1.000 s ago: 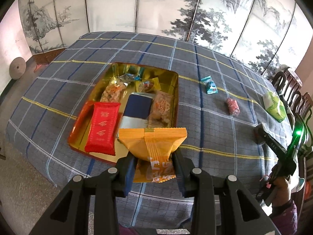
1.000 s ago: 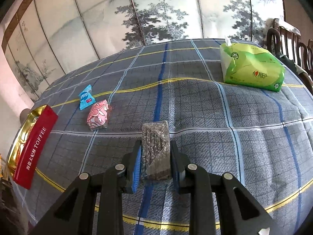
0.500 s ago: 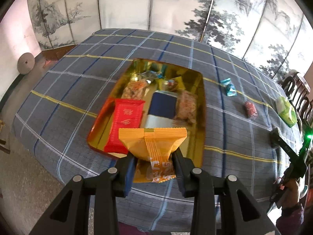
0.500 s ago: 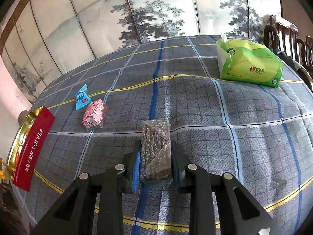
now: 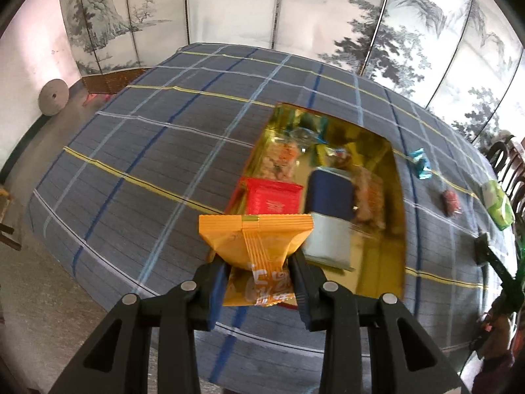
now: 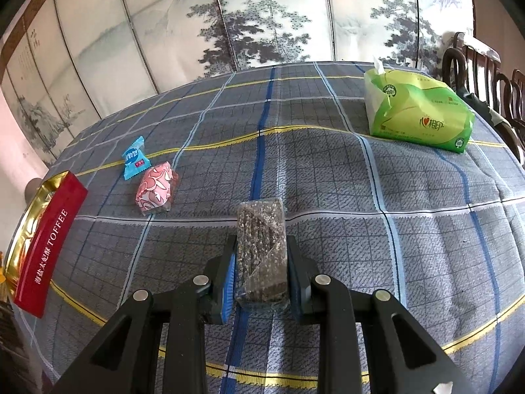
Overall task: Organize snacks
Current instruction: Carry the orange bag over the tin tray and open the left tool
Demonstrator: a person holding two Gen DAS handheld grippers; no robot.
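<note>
My left gripper (image 5: 259, 279) is shut on an orange snack packet (image 5: 257, 249), held above the near edge of the gold tray (image 5: 390, 229). The tray holds a red packet (image 5: 272, 200), a navy and white box (image 5: 329, 216) and several small snacks. My right gripper (image 6: 261, 269) is shut on a dark seed bar in clear wrap (image 6: 261, 252), low over the tablecloth. A pink candy (image 6: 154, 190) and a blue candy (image 6: 134, 157) lie on the cloth to its left, next to the tray's red toffee side (image 6: 49, 246).
A green tissue pack (image 6: 416, 118) sits at the far right of the table; it also shows in the left wrist view (image 5: 497, 203). Wooden chairs (image 6: 485, 75) stand at the right. A painted folding screen (image 6: 262, 16) stands behind. The table's near edge (image 5: 98, 262) drops to the floor.
My left gripper has swung left with the orange packet, so the tray now lies to the right of centre. My right gripper still holds the seed bar and has barely shifted.
</note>
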